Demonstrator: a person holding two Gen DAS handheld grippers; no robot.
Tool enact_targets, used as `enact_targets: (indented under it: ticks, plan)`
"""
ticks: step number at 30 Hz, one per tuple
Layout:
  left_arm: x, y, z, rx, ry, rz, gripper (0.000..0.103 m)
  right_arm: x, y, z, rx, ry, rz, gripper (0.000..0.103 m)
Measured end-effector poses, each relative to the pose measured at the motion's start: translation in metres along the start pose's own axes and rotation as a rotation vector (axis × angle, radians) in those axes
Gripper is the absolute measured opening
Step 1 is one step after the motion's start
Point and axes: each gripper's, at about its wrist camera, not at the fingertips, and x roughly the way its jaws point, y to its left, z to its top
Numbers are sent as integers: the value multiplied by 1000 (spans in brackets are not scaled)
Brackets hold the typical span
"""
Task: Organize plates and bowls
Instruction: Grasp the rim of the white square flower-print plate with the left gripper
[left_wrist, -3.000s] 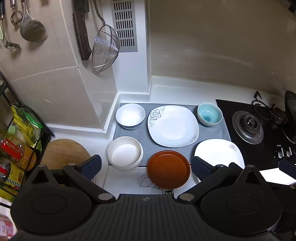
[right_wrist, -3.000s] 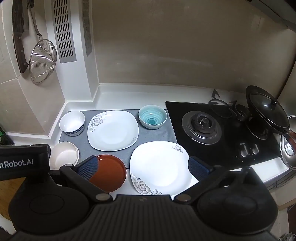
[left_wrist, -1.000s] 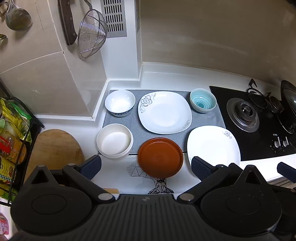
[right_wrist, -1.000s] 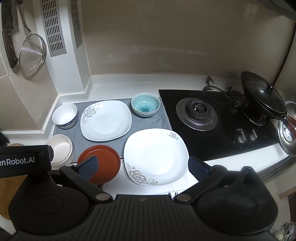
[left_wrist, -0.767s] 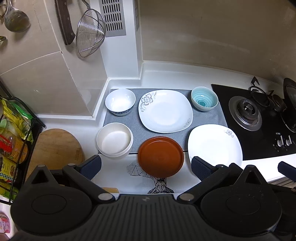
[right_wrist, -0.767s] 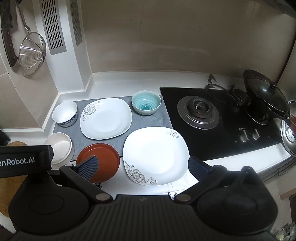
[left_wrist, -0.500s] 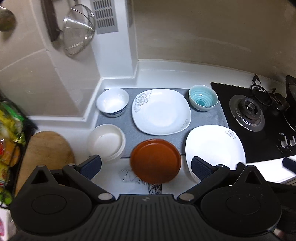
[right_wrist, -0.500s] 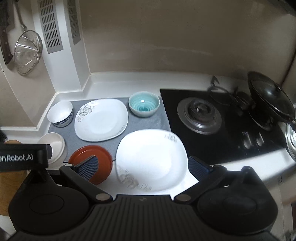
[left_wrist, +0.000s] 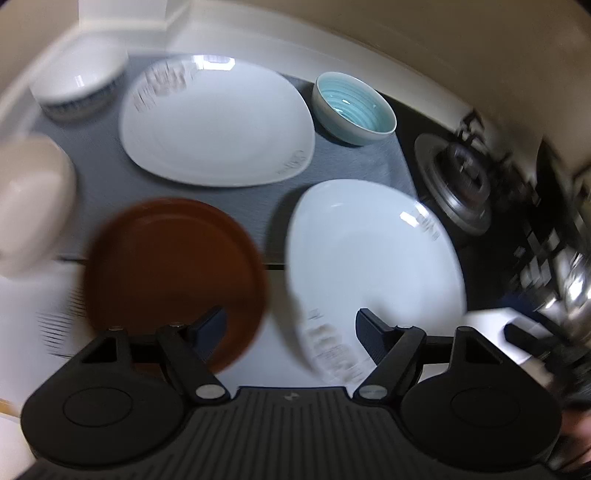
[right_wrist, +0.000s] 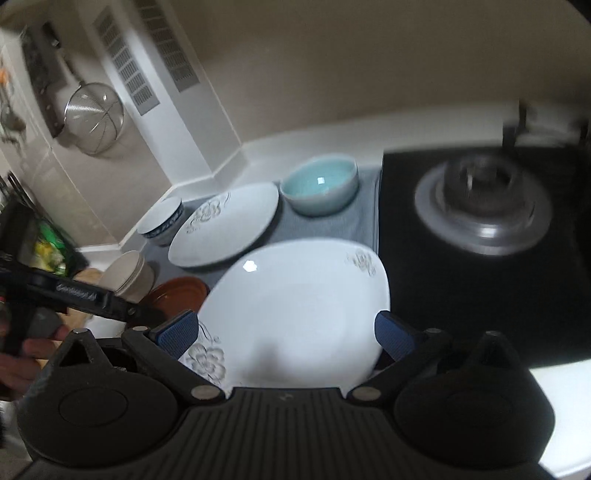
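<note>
Nothing is stacked or sorted yet, by my reading: every dish lies separately on the counter (right_wrist: 325, 144). The near white plate (right_wrist: 295, 306) sits directly ahead of my right gripper (right_wrist: 286, 332), whose jaws stand wide on either side of its near rim and hold nothing. My left gripper (left_wrist: 290, 325) is likewise spread wide and empty, aimed at the gap between the brown plate (left_wrist: 173, 273) and the near white plate (left_wrist: 373, 266).

The far white plate (left_wrist: 218, 125) rests on the grey mat (left_wrist: 354, 162), with the teal bowl (left_wrist: 352, 107) to its right and the blue-rimmed white bowl (left_wrist: 79, 86) to its left. The cream bowl (left_wrist: 31, 199) sits at the near left beside the brown plate. All of this remains to be gathered: two white plates to pair, the bowls to group.

Surroundings: the gas hob (right_wrist: 484, 206) lies immediately right of the near white plate, so a lift to that side risks striking the burner. A wire strainer (right_wrist: 94, 118) hangs on the far left wall, well apart. The left view is heavily blurred; fine contact there cannot be judged
</note>
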Motion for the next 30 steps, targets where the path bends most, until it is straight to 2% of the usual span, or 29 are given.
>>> enact_targets:
  ticks: [2,3,4,5,7,13,14,15,17,20,25,28,30]
  plan:
    - [13,2,2,-57,18,-47,74,10,-18,1,11,51,24,91]
    - [21,2,3,-71,31,-22,70,15,-26,1,13,77,30,82]
    - [29,1,3,-80,44,13,54,21,-32,1,12,101,38,76]
    - [36,1,2,-89,55,44,44,26,-38,2,14,127,45,70]
    - [43,1,2,-107,60,84,41,33,-45,1,29,162,53,65]
    - [56,9,5,-225,89,40,23,43,-54,0,59,190,54,52]
    - [56,10,5,-245,87,34,19,45,-56,0,69,194,45,46]
    - [55,10,5,-257,88,28,19,45,-57,1,81,199,40,38]
    - [57,11,8,-260,104,32,19,46,-63,2,107,212,38,31]
    - [61,8,15,-252,125,45,19,47,-70,5,145,205,64,31]
    - [69,-9,25,-174,126,98,20,48,-82,8,206,182,70,32]
    - [72,-16,30,-152,127,122,22,50,-85,8,224,189,91,29]
    - [75,-16,33,-165,132,128,22,50,-83,9,224,200,85,9]
